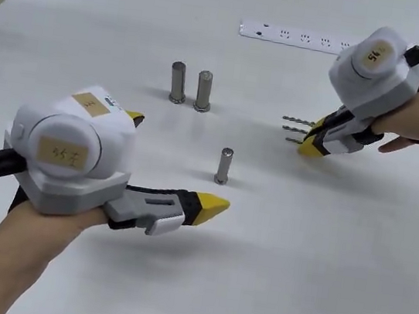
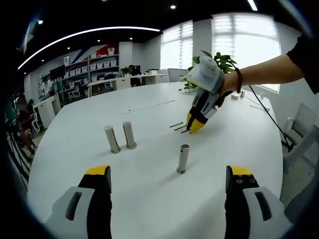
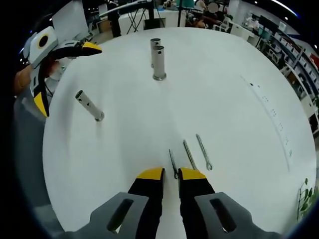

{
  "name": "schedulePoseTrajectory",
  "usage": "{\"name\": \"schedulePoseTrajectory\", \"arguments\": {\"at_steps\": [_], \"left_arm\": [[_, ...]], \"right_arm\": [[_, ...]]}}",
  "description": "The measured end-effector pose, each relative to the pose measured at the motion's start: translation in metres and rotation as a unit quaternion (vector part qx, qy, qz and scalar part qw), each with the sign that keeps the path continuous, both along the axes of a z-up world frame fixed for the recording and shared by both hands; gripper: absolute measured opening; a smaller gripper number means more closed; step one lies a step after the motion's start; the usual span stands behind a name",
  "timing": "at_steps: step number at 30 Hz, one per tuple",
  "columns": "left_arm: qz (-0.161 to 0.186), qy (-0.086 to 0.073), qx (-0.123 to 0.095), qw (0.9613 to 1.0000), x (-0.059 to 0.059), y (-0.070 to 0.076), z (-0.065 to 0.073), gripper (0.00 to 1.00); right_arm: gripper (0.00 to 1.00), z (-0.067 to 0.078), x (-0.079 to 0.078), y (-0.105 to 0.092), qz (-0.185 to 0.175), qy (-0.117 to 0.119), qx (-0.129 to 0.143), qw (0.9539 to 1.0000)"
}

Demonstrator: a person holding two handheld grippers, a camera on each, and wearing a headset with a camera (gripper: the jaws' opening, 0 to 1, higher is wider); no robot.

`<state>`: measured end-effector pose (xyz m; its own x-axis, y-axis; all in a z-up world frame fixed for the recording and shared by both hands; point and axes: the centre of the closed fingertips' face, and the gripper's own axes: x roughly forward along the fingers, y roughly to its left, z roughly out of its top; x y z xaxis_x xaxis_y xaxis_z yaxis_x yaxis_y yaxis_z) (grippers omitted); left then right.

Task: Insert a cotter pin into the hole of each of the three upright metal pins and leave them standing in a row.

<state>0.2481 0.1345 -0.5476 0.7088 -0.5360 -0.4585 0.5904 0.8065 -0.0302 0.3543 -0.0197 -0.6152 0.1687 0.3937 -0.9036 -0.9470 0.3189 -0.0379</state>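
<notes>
Left gripper (image 1: 172, 159) held nearest, jaws spread wide, nothing gripped. Lone metal pin (image 1: 224, 165) seen upright just beyond, on table (image 1: 294, 278). Right gripper (image 3: 172, 173) tipped down at three cotter pins (image 3: 189, 154) laid flat; jaws narrowly parted, one pin's end between tips. Two more metal pins (image 1: 178, 82) stood upright farther back, side by side.

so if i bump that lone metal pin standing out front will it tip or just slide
The lone metal pin is tall and slim on a narrow base, so a push near the top would probably tip it. It looks like solid steel, likely heavy for its size and stiff. Round-bodied, it would likely roll once down on the smooth table.
</notes>
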Motion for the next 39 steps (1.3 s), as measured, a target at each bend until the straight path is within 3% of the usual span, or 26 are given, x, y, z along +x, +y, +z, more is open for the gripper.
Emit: {"name": "schedulePoseTrajectory", "arguments": {"at_steps": [6, 10, 18, 22, 31, 34, 38, 39], "left_arm": [[-0.009, 0.002, 0.004, 0.9999, -0.002, -0.003, -0.001, 0.94], [-0.021, 0.000, -0.005, 0.9998, -0.004, -0.007, 0.001, 0.94], [-0.020, 0.001, -0.006, 0.9998, -0.003, -0.006, 0.002, 0.92], [-0.023, 0.001, -0.011, 0.9997, -0.003, -0.006, 0.004, 0.86], [-0.038, 0.000, -0.010, 0.9992, -0.006, -0.013, 0.007, 0.82], [-0.044, 0.008, -0.014, 0.9989, -0.008, -0.016, 0.006, 0.79], [-0.051, 0.013, -0.011, 0.9986, -0.011, -0.019, 0.006, 0.73], [-0.053, 0.014, -0.010, 0.9985, -0.011, -0.019, 0.006, 0.72]], "right_arm": [[0.04, 0.000, 0.000, 0.000, 0.008, 0.001, -0.013, 0.9999], [0.00, 0.000, -0.001, -0.001, 0.010, -0.015, -0.039, 0.9991], [0.00, -0.003, 0.003, -0.001, 0.016, -0.015, -0.051, 0.9985], [0.00, -0.003, 0.002, 0.000, 0.013, -0.021, -0.054, 0.9982], [0.00, 0.005, -0.006, 0.004, 0.017, -0.032, -0.037, 0.9987], [0.00, 0.006, -0.002, 0.006, 0.020, -0.041, -0.027, 0.9986], [0.00, 0.014, -0.013, 0.007, 0.022, -0.051, -0.020, 0.9982], [0.00, 0.015, -0.010, 0.007, 0.023, -0.056, -0.016, 0.9981]]}}
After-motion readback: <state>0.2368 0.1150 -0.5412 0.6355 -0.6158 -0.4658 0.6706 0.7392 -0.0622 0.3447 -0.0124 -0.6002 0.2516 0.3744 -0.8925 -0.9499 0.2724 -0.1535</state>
